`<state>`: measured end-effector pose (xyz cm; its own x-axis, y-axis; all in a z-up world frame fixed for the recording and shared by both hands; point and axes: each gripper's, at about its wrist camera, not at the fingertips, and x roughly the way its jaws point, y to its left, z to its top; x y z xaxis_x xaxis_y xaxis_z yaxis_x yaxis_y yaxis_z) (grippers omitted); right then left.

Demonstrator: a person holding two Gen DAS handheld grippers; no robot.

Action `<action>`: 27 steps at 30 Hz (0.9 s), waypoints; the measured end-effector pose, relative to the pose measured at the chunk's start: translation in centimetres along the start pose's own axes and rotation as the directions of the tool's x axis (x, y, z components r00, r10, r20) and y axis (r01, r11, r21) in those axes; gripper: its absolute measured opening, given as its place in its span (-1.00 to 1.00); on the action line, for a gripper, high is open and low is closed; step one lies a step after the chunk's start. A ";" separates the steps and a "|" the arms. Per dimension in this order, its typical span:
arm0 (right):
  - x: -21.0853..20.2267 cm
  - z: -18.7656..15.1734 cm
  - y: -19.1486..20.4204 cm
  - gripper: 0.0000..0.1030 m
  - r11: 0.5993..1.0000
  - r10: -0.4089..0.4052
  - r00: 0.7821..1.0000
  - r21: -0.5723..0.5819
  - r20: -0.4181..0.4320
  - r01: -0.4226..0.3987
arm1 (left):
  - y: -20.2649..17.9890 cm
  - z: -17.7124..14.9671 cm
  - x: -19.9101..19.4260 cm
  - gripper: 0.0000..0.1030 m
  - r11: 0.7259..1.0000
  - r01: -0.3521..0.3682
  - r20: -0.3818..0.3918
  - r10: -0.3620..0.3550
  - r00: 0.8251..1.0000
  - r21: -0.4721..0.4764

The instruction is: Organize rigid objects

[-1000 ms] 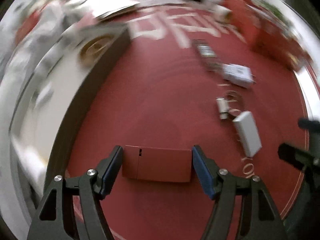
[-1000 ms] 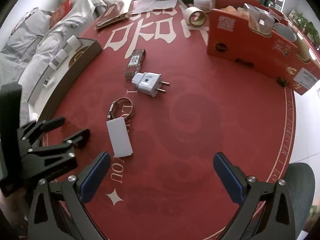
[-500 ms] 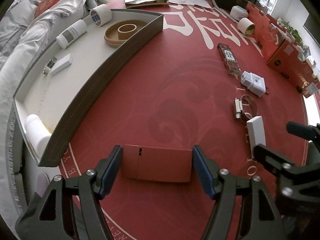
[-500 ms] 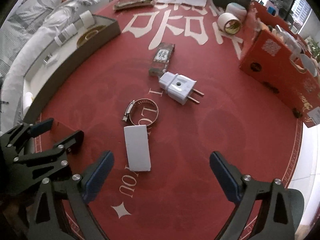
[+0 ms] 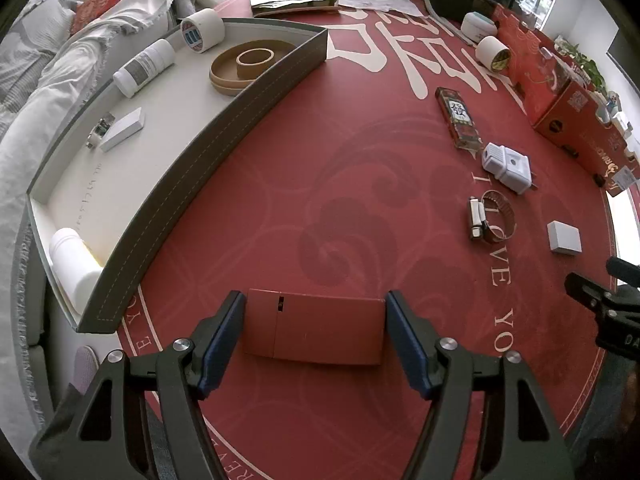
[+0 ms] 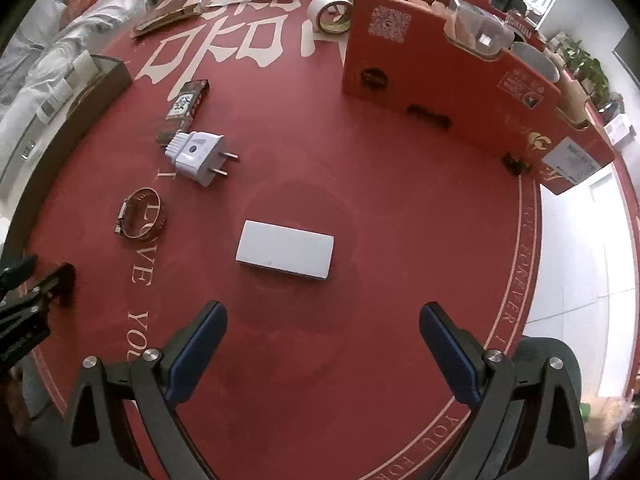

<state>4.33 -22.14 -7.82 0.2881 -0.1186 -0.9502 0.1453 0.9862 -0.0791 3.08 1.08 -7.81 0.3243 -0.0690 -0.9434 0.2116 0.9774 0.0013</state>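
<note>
Carrying looks to be the step in hand: the left tongs (image 5: 314,330) pinch a flat red rectangular box (image 5: 314,330) by its two short ends, and it sits between the blue pads above the red patterned table (image 5: 320,168), whether lifted or resting on the cloth I cannot tell. The likely home is the long grey-walled tray with a white floor (image 5: 192,152), just to the left, which already holds a white pill bottle (image 5: 144,66), a roll of tape (image 5: 202,30) and a tan ring-shaped dish (image 5: 248,64). Getting there calls for raising the box over the near wall, swinging left and letting go on a bare patch of floor (the middle stretch looks freest).

The right tongs (image 6: 322,344) are spread wide and hold nothing, poised short of a flat white rectangular box (image 6: 286,249) lying alone on the cloth. A white plug adapter (image 6: 198,158), a metal hose clamp (image 6: 142,218) and a small dark printed box (image 6: 188,100) lie to its left, well apart, so there is room on both long sides for closing. An orange cardboard carton (image 6: 440,80) stands far behind, and the table edge curves close on the right.
</note>
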 end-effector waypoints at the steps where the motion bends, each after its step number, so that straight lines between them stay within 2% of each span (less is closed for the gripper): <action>1: 0.0 0.0 0.0 0.90 1.000 0.000 1.000 -0.005 0.003 0.000 | 0.0 0.0 0.0 0.44 1.000 0.000 0.000 0.000 1.000 0.001; 6: 0.2 1.0 0.2 0.90 1.000 -0.002 1.000 -0.010 0.015 0.002 | 0.0 0.1 0.1 0.45 1.000 -0.003 -0.001 0.003 1.000 0.002; 11: 1.4 2.7 0.4 0.90 0.984 0.073 0.997 0.162 -0.020 -0.069 | -0.1 0.1 0.0 0.46 1.000 -0.004 -0.002 0.004 1.000 0.003; 13: 2.2 3.3 0.9 0.90 0.979 0.061 0.997 0.199 -0.044 -0.051 | -0.1 0.1 0.1 0.46 1.000 -0.004 -0.003 0.004 1.000 0.005; 19: 2.8 3.9 1.9 0.87 0.978 -0.005 1.000 0.207 -0.031 0.011 | -0.1 0.1 0.1 0.46 1.000 -0.005 -0.003 0.005 1.000 0.004; 20: 2.7 3.9 2.0 0.76 0.979 -0.006 1.000 0.205 -0.025 0.011 | -0.1 0.2 0.1 0.46 1.000 -0.005 -0.003 0.005 1.000 0.004; 22: 1.9 3.9 2.2 0.30 0.983 -0.010 1.000 0.185 0.013 0.008 | -0.1 0.2 0.1 0.46 1.000 -0.004 -0.003 0.004 1.000 0.004; 23: 1.7 4.0 2.5 0.00 0.985 -0.009 1.000 0.175 0.019 0.006 | -0.1 0.2 0.1 0.46 1.000 -0.004 -0.003 0.004 1.000 0.004; 27: 1.6 4.3 2.8 -0.01 0.987 0.000 1.000 0.161 0.013 -0.002 | 0.0 0.1 0.0 0.45 1.000 -0.004 -0.005 0.004 1.000 0.004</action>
<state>9.26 -20.02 -8.31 0.3004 -0.1202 -0.9462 0.2950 0.9551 -0.0277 3.18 1.02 -7.81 0.3210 -0.0637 -0.9449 0.2136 0.9769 0.0067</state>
